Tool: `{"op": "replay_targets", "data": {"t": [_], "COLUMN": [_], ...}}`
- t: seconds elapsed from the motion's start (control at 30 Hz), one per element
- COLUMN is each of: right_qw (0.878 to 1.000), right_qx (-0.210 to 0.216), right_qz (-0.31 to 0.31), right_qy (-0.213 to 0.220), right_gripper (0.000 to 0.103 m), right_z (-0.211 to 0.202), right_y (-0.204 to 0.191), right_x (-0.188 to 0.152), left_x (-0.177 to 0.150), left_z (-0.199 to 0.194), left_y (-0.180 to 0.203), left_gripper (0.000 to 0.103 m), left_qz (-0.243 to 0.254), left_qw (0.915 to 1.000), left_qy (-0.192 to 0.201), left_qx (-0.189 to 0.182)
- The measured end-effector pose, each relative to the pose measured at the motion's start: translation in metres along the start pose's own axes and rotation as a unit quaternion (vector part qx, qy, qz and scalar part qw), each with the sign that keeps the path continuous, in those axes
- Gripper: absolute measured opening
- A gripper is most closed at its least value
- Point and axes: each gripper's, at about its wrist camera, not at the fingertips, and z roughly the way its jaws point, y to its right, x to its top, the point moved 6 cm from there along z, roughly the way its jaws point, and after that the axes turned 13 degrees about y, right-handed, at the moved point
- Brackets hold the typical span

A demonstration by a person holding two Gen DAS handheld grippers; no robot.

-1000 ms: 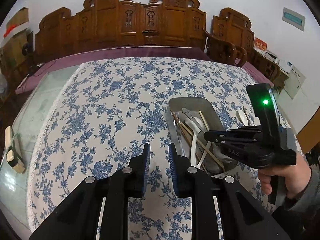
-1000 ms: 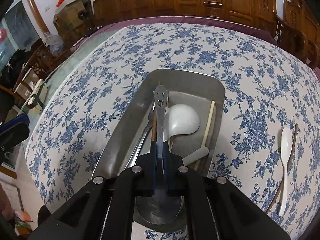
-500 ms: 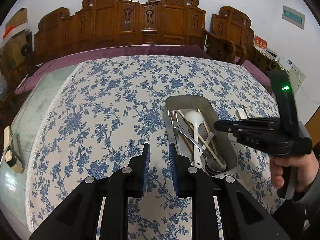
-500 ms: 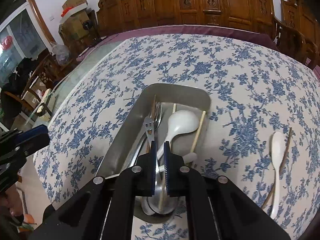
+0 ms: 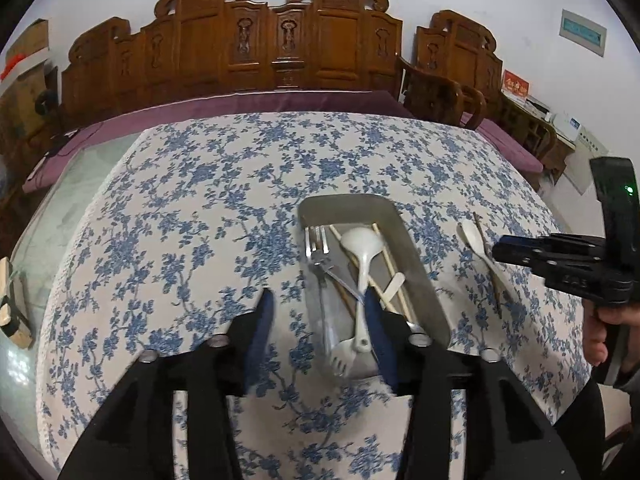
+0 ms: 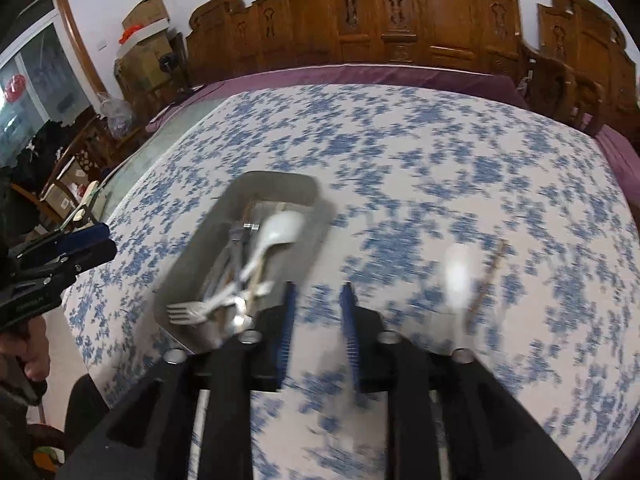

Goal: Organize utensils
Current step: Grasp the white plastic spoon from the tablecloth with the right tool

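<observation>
A metal tray point(image 5: 412, 248) point(image 6: 192, 268) on the floral tablecloth holds forks, a white spoon point(image 5: 360, 244) point(image 6: 280, 228), chopsticks and a metal utensil. A second white spoon point(image 5: 474, 236) point(image 6: 456, 272) and a brown chopstick point(image 5: 486, 252) point(image 6: 488, 272) lie on the cloth right of the tray. My left gripper point(image 5: 320, 312) is open and empty, near the tray's front left corner. My right gripper point(image 6: 318, 300) is open and empty, above the cloth between the tray and the loose spoon; it also shows in the left wrist view point(image 5: 500, 250).
The table point(image 5: 200, 184) has a glass-covered strip on its left with a small wooden object point(image 5: 12, 308). Carved wooden chairs point(image 5: 280, 40) stand behind the table. The right wrist view is motion-blurred.
My right gripper let go of the metal utensil into the tray, opened and moved right toward the loose spoon. My left gripper opened wide.
</observation>
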Motion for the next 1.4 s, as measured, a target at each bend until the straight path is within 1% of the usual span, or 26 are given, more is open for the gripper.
{"op": "replay_targets", "data": {"t": [0.03, 0.07, 0.13, 0.2, 0.23, 0.27, 0.4, 0.6, 0.67, 0.93, 1.13, 1.23, 1.27, 1.3, 1.33, 1.4], "right_qw": [1.000, 1.000, 1.000, 1.000, 0.999, 0.999, 0.998, 0.997, 0.997, 0.992, 0.991, 0.988, 0.987, 0.987, 0.987, 0.986], "right_qx": [-0.001, 0.000, -0.012, -0.026, -0.030, -0.037, -0.053, -0.059, -0.061, -0.080, -0.089, -0.099, -0.104, -0.104, -0.102, -0.105], "right_qz": [0.002, 0.007, 0.006, 0.008, 0.010, 0.013, 0.019, 0.016, 0.023, 0.020, -0.006, -0.033, -0.045, -0.048, -0.047, -0.054], "right_qy": [-0.002, -0.006, -0.008, -0.010, -0.011, -0.011, -0.021, -0.038, -0.050, -0.092, -0.103, -0.110, -0.111, -0.113, -0.115, -0.118], "right_gripper": [0.028, 0.028, 0.028, 0.028, 0.028, 0.028, 0.028, 0.028, 0.028, 0.028, 0.028, 0.028, 0.027, 0.022, 0.013, 0.013], "right_z": [-0.003, -0.008, -0.016, -0.024, -0.026, -0.028, -0.027, -0.002, 0.010, 0.037, 0.041, 0.043, 0.043, 0.044, 0.044, 0.043], "right_y": [0.007, 0.017, 0.036, 0.056, 0.062, 0.071, 0.091, 0.098, 0.100, 0.108, 0.106, 0.101, 0.099, 0.097, 0.096, 0.094], "right_x": [-0.001, -0.003, -0.007, -0.011, -0.012, -0.015, -0.027, -0.045, -0.054, -0.071, -0.072, -0.073, -0.074, -0.074, -0.074, -0.075], "left_x": [0.001, 0.002, 0.003, 0.003, 0.003, 0.003, 0.000, -0.003, -0.006, -0.017, -0.022, -0.023, -0.024, -0.024, -0.025, -0.025], "left_z": [0.001, 0.001, 0.004, 0.006, 0.007, 0.008, 0.011, 0.017, 0.019, 0.025, 0.028, 0.029, 0.029, 0.030, 0.030, 0.031], "left_y": [0.003, 0.006, 0.013, 0.020, 0.023, 0.028, 0.045, 0.075, 0.083, 0.111, 0.121, 0.124, 0.125, 0.126, 0.127, 0.131], "left_gripper": [0.062, 0.066, 0.067, 0.070, 0.079, 0.082, 0.082, 0.083, 0.086, 0.087, 0.087, 0.087, 0.087, 0.087, 0.086, 0.087], "left_qz": [0.000, -0.001, -0.004, -0.005, -0.004, -0.002, 0.005, 0.009, 0.010, 0.023, 0.030, 0.029, 0.029, 0.029, 0.030, 0.034], "left_qw": [1.0000, 1.0000, 1.0000, 1.0000, 1.0000, 1.0000, 0.9999, 0.9995, 0.9994, 0.9984, 0.9980, 0.9980, 0.9979, 0.9979, 0.9979, 0.9978], "left_qy": [0.002, 0.004, 0.004, 0.002, 0.003, 0.007, 0.005, 0.003, 0.002, -0.011, -0.017, -0.018, -0.019, -0.020, -0.020, -0.021], "left_qx": [0.002, 0.005, 0.001, -0.001, -0.001, -0.002, -0.013, -0.029, -0.034, -0.049, -0.054, -0.054, -0.054, -0.054, -0.054, -0.054]}}
